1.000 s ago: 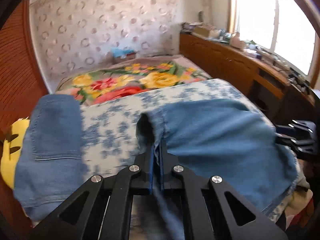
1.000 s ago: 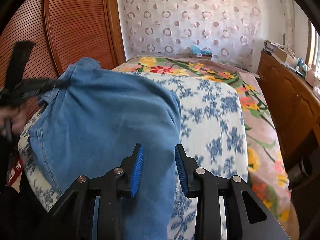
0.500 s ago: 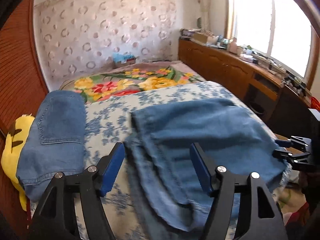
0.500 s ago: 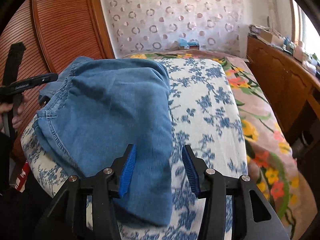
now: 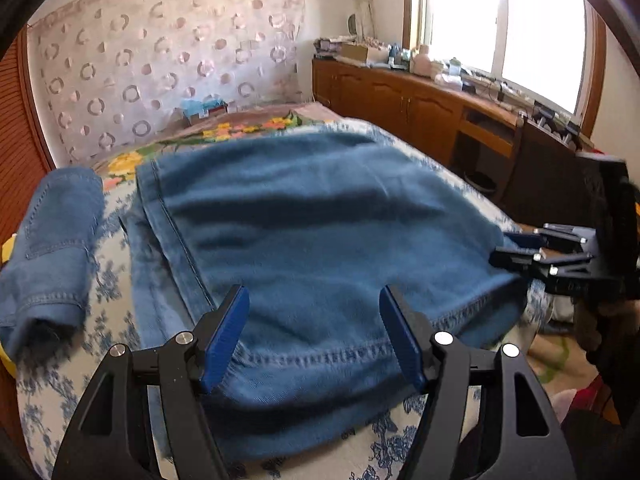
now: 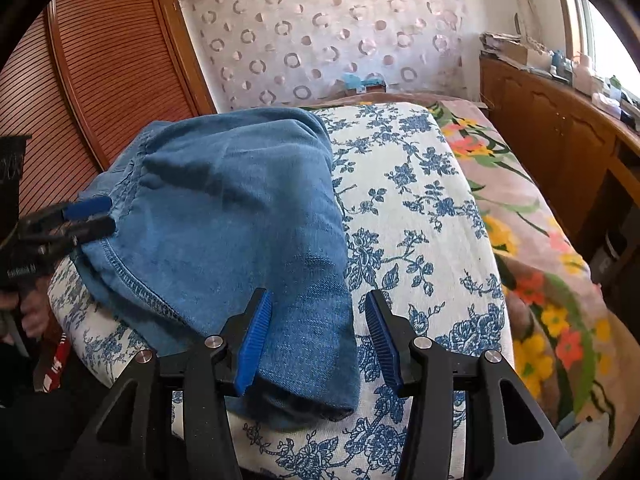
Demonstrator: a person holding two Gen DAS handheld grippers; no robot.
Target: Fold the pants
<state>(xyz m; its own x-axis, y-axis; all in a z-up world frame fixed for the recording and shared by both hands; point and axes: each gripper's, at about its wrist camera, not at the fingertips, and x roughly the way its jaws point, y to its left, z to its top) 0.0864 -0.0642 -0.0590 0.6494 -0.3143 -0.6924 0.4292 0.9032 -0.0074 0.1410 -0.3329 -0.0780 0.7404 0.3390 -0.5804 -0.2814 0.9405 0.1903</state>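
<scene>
Folded blue denim pants [image 5: 320, 240] lie flat on the blue-flowered bed cover [image 5: 60, 380]; they also show in the right wrist view [image 6: 232, 220]. My left gripper [image 5: 314, 332] is open and empty, low over the near hem of the pants. My right gripper [image 6: 318, 336] is open and empty, straddling the near corner of the folded pants. The right gripper [image 5: 520, 248] shows at the pants' right edge in the left wrist view. The left gripper [image 6: 92, 216] shows at their left edge in the right wrist view.
A second folded pair of jeans [image 5: 52, 240] lies to the left on the bed. A flowered blanket [image 6: 540, 240] covers the far side. Wooden cabinets [image 5: 400, 108] with clutter run under the window. A slatted wooden wardrobe [image 6: 100, 80] stands at left.
My left gripper let go of the denim fold and opened wide. The pants now lie flat, folded over. Both grippers have drawn back toward the near edges.
</scene>
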